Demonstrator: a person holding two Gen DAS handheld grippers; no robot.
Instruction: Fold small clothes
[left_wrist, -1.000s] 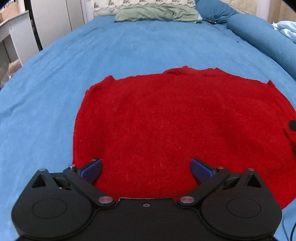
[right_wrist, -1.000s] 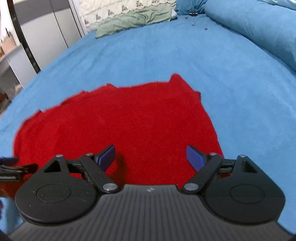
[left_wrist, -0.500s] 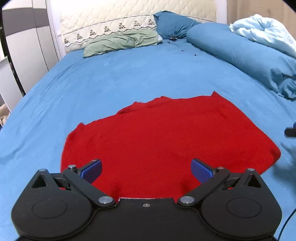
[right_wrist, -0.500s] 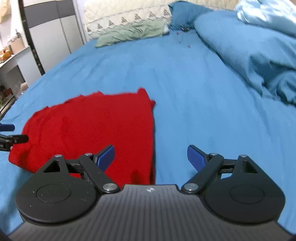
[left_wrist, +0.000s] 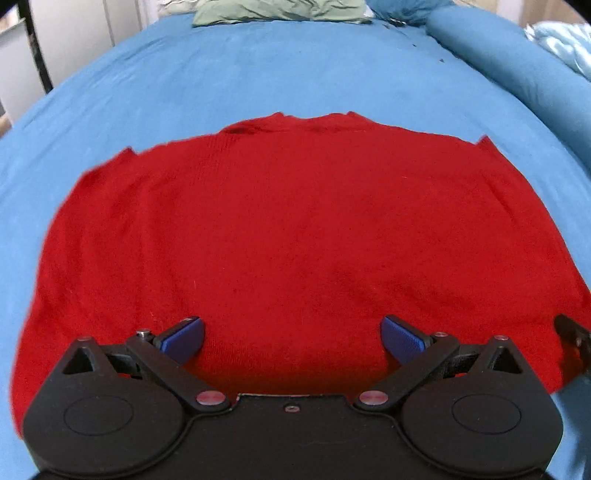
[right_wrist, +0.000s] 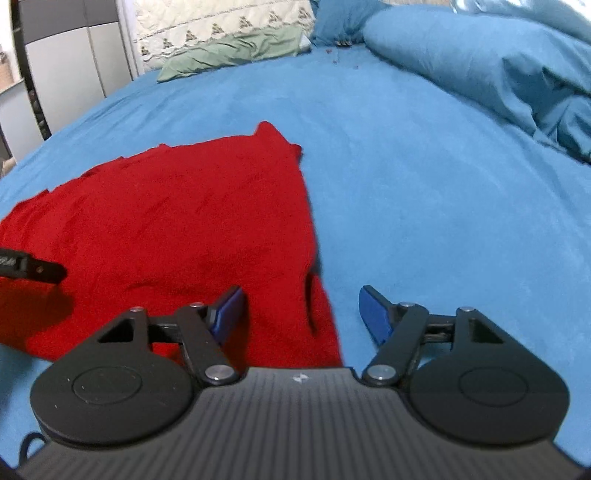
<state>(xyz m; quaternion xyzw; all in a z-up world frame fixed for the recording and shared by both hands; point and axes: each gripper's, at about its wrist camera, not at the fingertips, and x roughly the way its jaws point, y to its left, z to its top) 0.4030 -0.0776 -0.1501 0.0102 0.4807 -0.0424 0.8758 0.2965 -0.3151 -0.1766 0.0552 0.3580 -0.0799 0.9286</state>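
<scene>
A red knit garment (left_wrist: 288, 229) lies flat on the blue bedsheet (left_wrist: 258, 74). My left gripper (left_wrist: 291, 338) is open and empty, low over the garment's near middle edge. In the right wrist view the garment (right_wrist: 177, 221) fills the left half. My right gripper (right_wrist: 301, 314) is open and empty, straddling the garment's near right edge, its left finger over red cloth and its right finger over the bedsheet (right_wrist: 424, 184). The right gripper's tip shows at the right edge of the left wrist view (left_wrist: 574, 332).
A green pillow (left_wrist: 280, 11) and a quilted headboard (right_wrist: 221, 26) stand at the far end of the bed. A rolled blue duvet (right_wrist: 498, 66) runs along the right side. A grey wardrobe (right_wrist: 66, 62) stands at the left. The left gripper's tip (right_wrist: 33, 267) shows at the left edge.
Both grippers have dropped back down close to the garment after a raised view. The left one now faces the garment's middle; the right one sits at its right edge. Both stay open.
</scene>
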